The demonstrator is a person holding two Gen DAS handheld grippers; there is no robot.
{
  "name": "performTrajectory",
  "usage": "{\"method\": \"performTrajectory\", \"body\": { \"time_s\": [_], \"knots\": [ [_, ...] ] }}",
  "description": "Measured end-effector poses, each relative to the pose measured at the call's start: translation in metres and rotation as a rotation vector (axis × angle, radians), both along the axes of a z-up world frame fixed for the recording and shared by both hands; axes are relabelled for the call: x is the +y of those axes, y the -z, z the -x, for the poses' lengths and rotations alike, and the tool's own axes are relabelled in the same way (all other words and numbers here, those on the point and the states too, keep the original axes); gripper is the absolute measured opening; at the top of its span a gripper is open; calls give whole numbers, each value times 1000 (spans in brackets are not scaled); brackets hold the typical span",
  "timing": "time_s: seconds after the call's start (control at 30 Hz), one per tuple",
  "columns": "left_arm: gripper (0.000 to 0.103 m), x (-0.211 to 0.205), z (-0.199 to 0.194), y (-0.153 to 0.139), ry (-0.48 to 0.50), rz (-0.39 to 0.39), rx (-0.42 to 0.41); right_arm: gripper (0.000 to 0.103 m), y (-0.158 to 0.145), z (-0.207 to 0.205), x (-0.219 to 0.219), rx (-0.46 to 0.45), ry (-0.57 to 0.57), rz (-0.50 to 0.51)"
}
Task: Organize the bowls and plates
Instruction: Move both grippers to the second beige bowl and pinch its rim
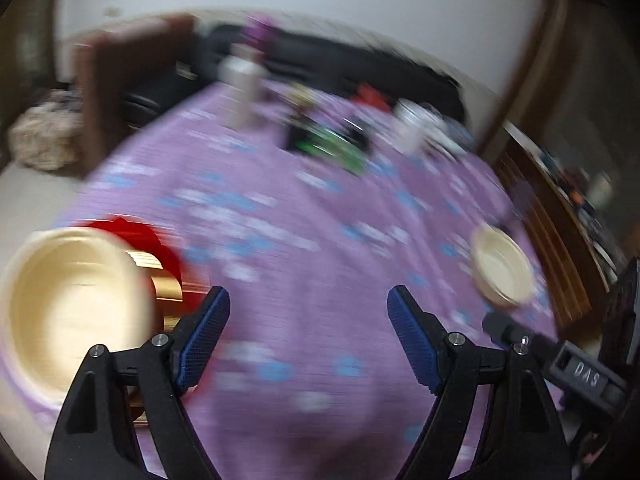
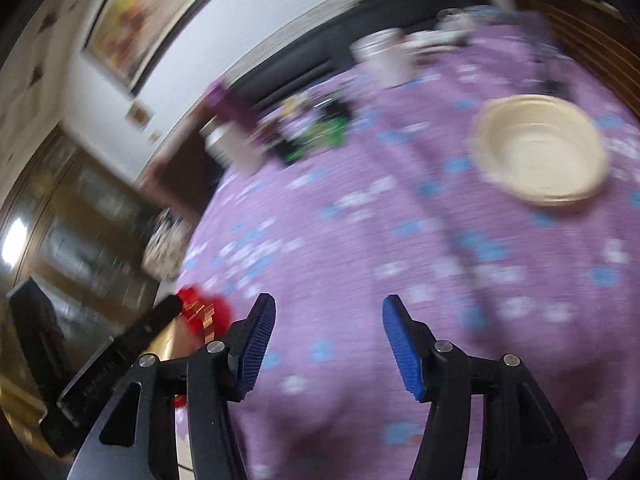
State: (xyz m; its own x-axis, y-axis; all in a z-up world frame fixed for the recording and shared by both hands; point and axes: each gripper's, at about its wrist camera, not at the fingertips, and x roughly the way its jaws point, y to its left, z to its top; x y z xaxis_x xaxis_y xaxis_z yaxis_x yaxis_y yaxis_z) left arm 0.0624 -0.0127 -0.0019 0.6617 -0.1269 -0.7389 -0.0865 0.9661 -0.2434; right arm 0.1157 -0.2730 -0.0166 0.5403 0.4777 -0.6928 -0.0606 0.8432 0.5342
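Right wrist: cream bowl (image 2: pixel 540 148) sits empty on tablecloth (image 2: pixel 360 264).

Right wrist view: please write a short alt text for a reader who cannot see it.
The open right gripper holds nothing above a purple flowered tablecloth. A cream bowl sits at upper right; the picture is motion-blurred.

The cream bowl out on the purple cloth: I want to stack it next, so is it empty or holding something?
Empty. The cream bowl sits upright on the purple cloth, and its bare inside shows in both wrist views.
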Motion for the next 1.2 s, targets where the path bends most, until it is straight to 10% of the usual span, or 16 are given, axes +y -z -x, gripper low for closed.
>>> {"method": "performTrajectory", "body": {
  "time_s": [0.37,0.83,0.87,0.9,1.0,1.2],
  "knots": [
    [81,-150,-106,31,227,-14,114,64,17,-48,-148,80,276,34],
    [81,-217,-164,70,256,-10,198,48,66,-113,-192,194,358,48],
    [78,-218,-166,73,253,-11,203,31,69,-116,-191,199,356,58],
    [52,-220,-168,76,254,-22,209,16,71,-117,-190,205,355,71],
    [12,-232,-164,79,345,-88,211,9,71,-113,-185,193,340,68],
    [12,-215,-130,62,323,-119,155,9,51,-84,-163,133,322,105]
  ]
}}
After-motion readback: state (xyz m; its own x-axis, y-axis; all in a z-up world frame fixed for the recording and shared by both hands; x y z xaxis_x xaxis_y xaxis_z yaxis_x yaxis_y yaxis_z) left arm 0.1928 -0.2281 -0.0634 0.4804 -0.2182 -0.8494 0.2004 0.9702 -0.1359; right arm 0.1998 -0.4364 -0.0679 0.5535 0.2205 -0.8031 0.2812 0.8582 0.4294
